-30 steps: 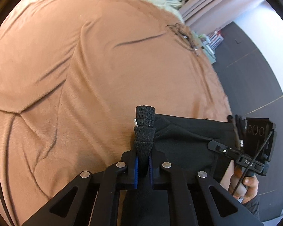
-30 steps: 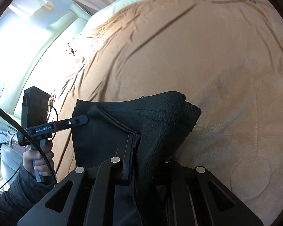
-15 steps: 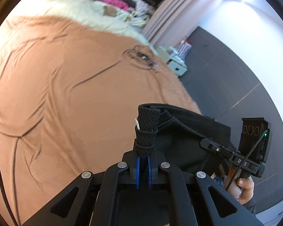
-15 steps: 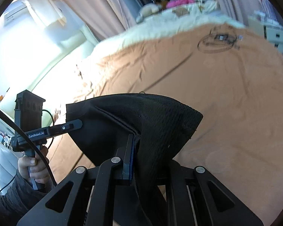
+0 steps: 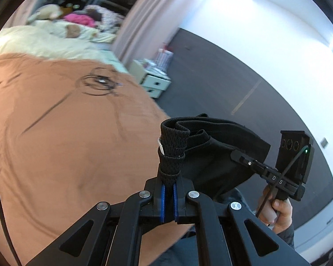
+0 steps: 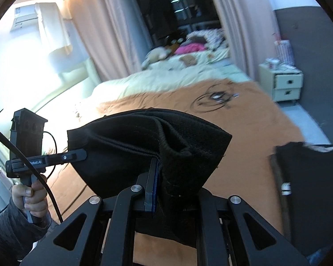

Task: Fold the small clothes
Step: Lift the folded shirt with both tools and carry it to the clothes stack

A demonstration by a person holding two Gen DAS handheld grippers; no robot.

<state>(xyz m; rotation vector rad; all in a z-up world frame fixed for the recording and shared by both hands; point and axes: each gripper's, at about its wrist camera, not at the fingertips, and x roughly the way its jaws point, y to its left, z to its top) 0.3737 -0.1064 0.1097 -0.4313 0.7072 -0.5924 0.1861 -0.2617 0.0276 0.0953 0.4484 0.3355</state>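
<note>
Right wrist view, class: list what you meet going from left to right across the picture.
Left gripper in its hand → black garment clamped in both grippers → coiled black cable on the brown blanket → white nightstand.

The black garment [image 6: 148, 146] has come up off the brown bedspread [image 5: 62, 146] — a second ago it lay there, now it hangs between the left hand-held gripper [image 5: 169, 177] and right hand-held gripper [image 6: 164, 177] — and both cameras have tilted up toward the room.
</note>
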